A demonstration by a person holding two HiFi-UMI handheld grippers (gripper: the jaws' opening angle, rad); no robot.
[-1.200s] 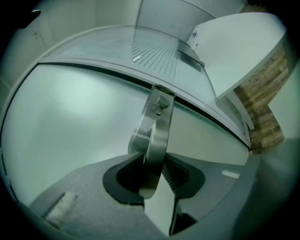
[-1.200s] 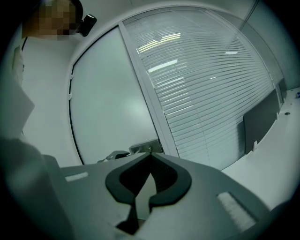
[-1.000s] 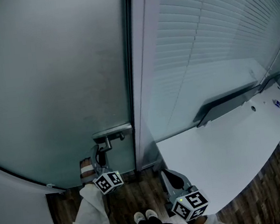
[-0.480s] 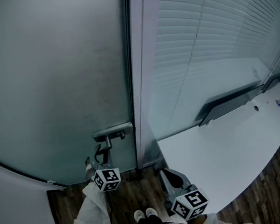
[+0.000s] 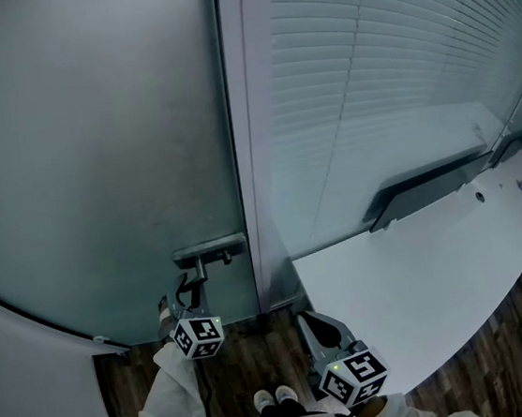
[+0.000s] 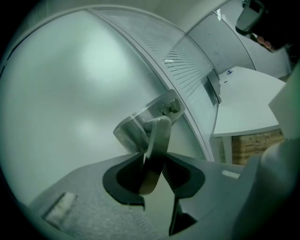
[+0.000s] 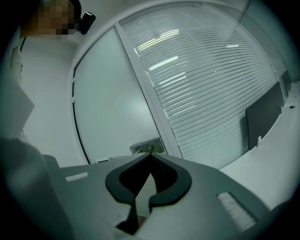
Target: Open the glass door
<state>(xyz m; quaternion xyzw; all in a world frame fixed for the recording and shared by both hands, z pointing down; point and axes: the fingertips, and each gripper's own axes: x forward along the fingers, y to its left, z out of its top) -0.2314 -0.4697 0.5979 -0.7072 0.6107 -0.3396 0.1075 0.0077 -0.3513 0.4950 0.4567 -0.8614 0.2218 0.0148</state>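
Clamping the door handle point(image 6: 160, 132), left gripper point(image 6: 153, 161) half hides it; right gripper point(image 7: 150, 157) closed

I see the left gripper point(image 5: 191, 287) and the right gripper point(image 5: 311, 320) as matching matte grey shells. Each carries a white cube printed with black square markers, the left cube point(image 5: 199, 337) and the right cube point(image 5: 355, 378). A small green light point(image 5: 337, 370) glows on the right cube's edge.

In the gripper views I look over a broad grey body point(image 7: 220, 187) with a dark, rounded cut-out around black jaws. One left jaw has a ribbed inner face. Pale rectangular strips point(image 7: 230, 205) sit on the shell.

The person I work through wears loose white sleeves, the left sleeve point(image 5: 167, 408) creased. White shoes point(image 5: 274, 399) show below.
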